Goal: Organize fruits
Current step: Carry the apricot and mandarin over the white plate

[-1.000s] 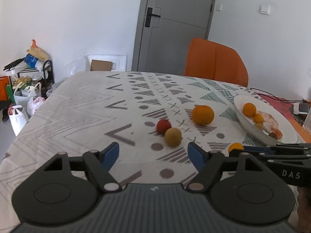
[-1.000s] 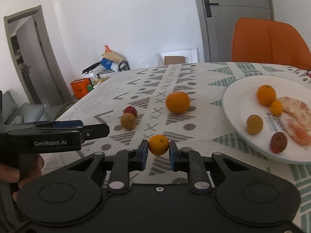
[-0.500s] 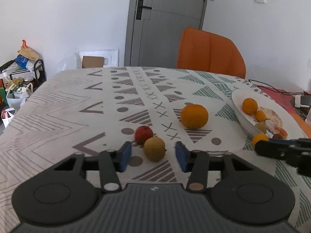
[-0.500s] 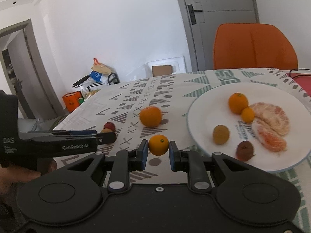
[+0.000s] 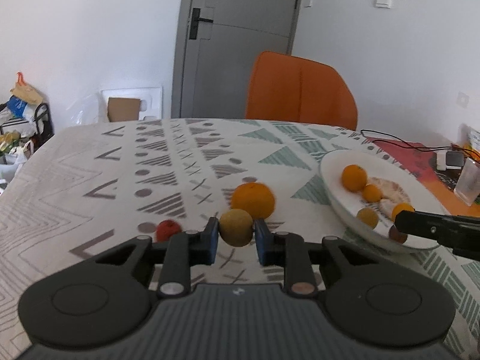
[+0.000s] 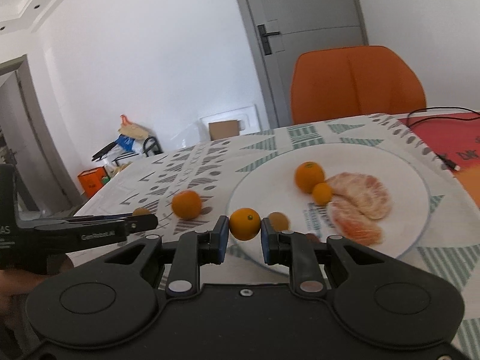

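My left gripper (image 5: pixel 235 237) is shut on a yellow-brown round fruit (image 5: pixel 235 231) on the patterned tablecloth. A large orange (image 5: pixel 253 200) lies just behind it and a small red fruit (image 5: pixel 168 229) to its left. My right gripper (image 6: pixel 241 235) is shut on a small orange (image 6: pixel 245 223) and holds it at the near left rim of the white plate (image 6: pixel 420 186). The plate holds an orange (image 6: pixel 309 177), a smaller orange (image 6: pixel 322 193), a brown fruit (image 6: pixel 278 220) and peeled citrus segments (image 6: pixel 360 198).
An orange chair (image 5: pixel 300 90) stands behind the table by a grey door (image 5: pixel 240 30). Cables and small devices (image 5: pixel 447 157) lie on a red mat at the far right. Bags and a rack (image 5: pixel 21 120) crowd the floor at the left.
My left gripper moved forward and closed on the yellow-brown fruit. My right gripper carried the small orange rightwards to the plate's rim.
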Demonstrator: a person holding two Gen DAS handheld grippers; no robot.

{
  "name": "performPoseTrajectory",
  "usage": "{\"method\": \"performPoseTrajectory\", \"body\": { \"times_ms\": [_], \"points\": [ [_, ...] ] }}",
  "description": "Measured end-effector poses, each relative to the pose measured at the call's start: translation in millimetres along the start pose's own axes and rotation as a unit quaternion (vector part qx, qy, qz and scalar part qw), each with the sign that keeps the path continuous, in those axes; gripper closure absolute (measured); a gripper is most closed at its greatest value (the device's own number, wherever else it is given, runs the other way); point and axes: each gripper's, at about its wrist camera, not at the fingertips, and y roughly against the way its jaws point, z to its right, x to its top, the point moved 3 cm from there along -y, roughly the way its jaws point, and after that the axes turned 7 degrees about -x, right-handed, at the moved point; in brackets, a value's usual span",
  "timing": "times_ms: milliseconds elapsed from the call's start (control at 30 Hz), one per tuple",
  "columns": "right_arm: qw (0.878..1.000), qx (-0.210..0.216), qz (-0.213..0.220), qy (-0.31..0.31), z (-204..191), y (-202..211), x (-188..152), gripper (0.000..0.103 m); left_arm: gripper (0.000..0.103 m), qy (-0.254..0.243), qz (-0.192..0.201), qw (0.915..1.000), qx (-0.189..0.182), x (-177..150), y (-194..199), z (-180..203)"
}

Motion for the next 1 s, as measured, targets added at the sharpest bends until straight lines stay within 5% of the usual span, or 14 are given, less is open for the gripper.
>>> {"method": "performPoseTrajectory", "body": {
  "times_ms": [1000],
  "points": [
    [0.997,-0.052,0.030,-0.058,68.6,23.3,-8.3,0.076,0.079,-0.079,0.005,0.9953,-0.056,24.3,-35.5,91.2]
  ]
}}
